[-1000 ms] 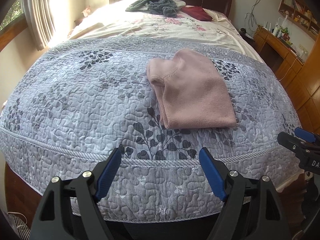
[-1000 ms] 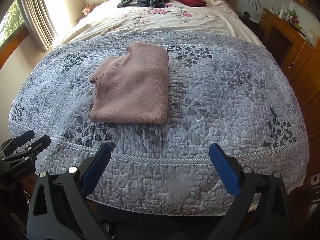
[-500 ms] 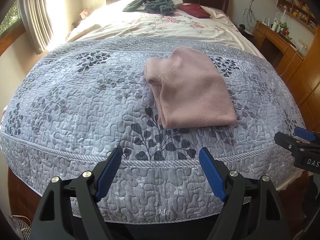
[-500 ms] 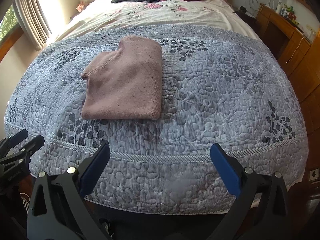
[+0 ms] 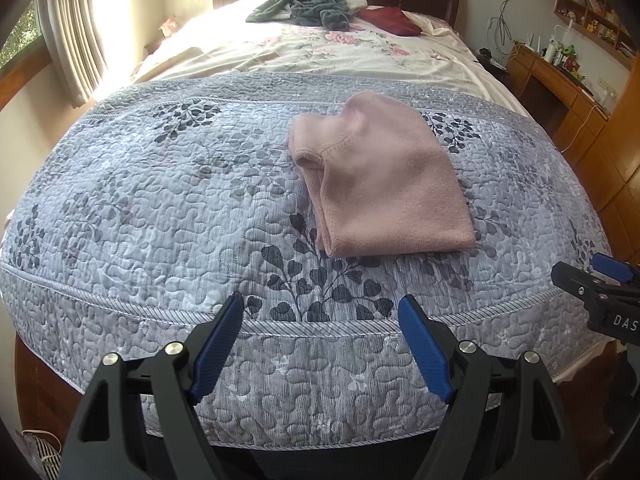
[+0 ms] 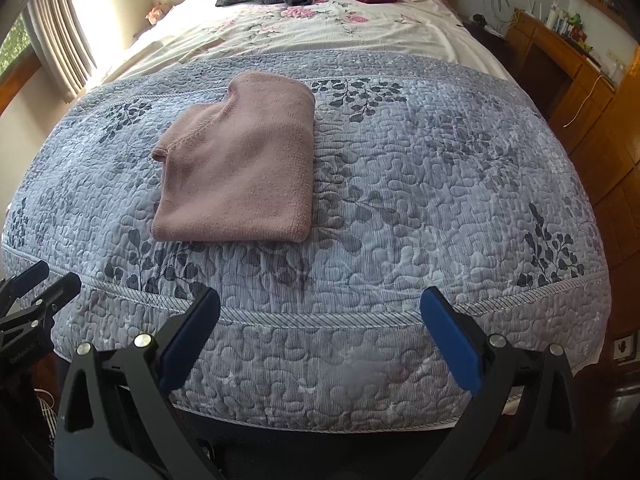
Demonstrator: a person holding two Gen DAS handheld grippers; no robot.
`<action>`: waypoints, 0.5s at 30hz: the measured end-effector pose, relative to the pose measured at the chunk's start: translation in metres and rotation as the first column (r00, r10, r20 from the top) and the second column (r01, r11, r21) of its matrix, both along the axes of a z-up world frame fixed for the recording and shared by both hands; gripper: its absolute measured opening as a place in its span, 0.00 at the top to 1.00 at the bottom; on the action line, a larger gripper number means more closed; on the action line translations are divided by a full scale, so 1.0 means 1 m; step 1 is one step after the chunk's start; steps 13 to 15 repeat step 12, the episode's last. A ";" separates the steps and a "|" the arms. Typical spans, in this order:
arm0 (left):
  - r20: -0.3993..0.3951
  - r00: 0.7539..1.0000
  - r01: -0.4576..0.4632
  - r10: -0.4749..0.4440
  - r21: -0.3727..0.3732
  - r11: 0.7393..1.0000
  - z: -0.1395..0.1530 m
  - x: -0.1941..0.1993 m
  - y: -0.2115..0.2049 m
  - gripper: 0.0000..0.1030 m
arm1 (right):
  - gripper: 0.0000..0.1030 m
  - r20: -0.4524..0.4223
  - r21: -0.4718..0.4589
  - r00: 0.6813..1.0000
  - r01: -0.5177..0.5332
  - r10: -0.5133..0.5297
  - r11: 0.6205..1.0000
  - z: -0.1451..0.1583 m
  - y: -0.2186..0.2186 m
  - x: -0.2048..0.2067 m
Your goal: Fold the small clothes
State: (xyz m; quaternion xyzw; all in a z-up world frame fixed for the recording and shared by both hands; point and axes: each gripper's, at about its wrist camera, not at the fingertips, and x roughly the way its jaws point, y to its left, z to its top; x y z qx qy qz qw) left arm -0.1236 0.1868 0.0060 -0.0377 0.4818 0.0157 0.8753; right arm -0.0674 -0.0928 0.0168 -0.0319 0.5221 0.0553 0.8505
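We look along two grippers held at the foot of a bed (image 5: 120,208), which is covered by a grey-blue quilt printed with dark leaves. A pink garment (image 5: 384,184), folded into a thick, neat packet, lies flat on the quilt near the middle, well apart from both grippers. Its folded edge faces the foot of the bed, and a stitched hem shows at the far left corner.

Our left gripper (image 5: 320,320) hangs just off the quilt's corded border, its blue-padded fingers (image 5: 216,344) spread wide and holding nothing. Our right gripper (image 6: 320,316) sits beside it, fingers (image 6: 452,340) equally wide apart and empty.

Further up, on a cream floral sheet (image 6: 320,28), a crumpled grey-green heap of clothing (image 5: 308,6) rests beside a dark red item (image 5: 390,20), possibly a folded garment. A wooden desk (image 5: 560,92) stands along the right wall, and a curtain (image 5: 76,40) hangs at the left.
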 end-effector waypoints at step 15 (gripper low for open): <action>0.000 1.000 0.003 -0.003 0.000 1.000 -0.001 0.001 -0.001 0.22 | 0.03 -0.021 0.014 1.000 0.008 -0.008 1.000 -0.001 -0.001 0.002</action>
